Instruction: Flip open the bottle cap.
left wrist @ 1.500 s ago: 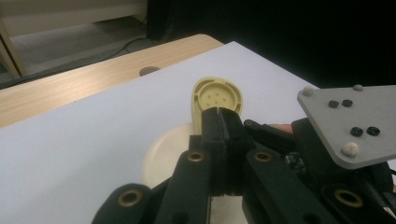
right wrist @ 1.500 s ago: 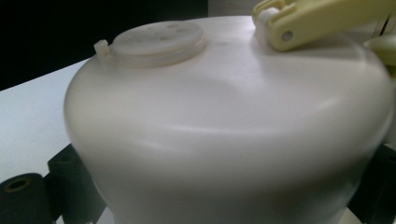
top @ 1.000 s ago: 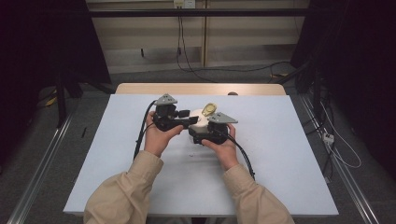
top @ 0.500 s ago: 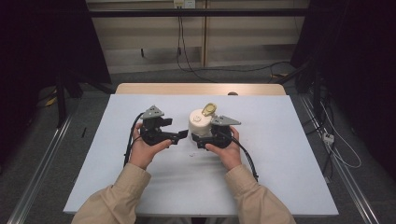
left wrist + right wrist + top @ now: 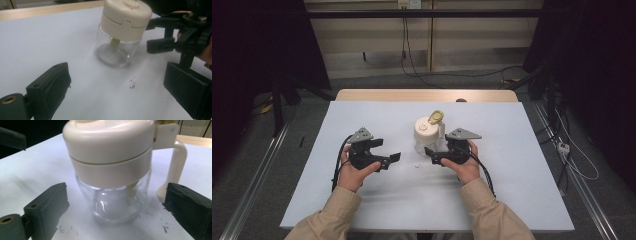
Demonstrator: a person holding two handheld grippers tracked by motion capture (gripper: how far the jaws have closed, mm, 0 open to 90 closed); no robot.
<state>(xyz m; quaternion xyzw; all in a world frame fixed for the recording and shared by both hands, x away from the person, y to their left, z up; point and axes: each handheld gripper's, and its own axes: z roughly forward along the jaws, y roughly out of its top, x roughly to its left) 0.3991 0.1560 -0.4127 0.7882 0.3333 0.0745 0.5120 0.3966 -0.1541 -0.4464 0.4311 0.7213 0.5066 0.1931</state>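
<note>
A clear glass jar with a cream plastic lid and side handle (image 5: 428, 134) is standing mid-table on the white table (image 5: 522, 165). The right gripper (image 5: 432, 154) is waiting spread beside it; the left gripper (image 5: 393, 159), also spread, is backing farther leftward.

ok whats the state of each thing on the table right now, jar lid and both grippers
jar: upright on the table, glass looks empty
lid: on the jar, closed
left gripper: open, holding nothing, apart from the jar
right gripper: open, jaws either side of the jar, not clamped
</note>
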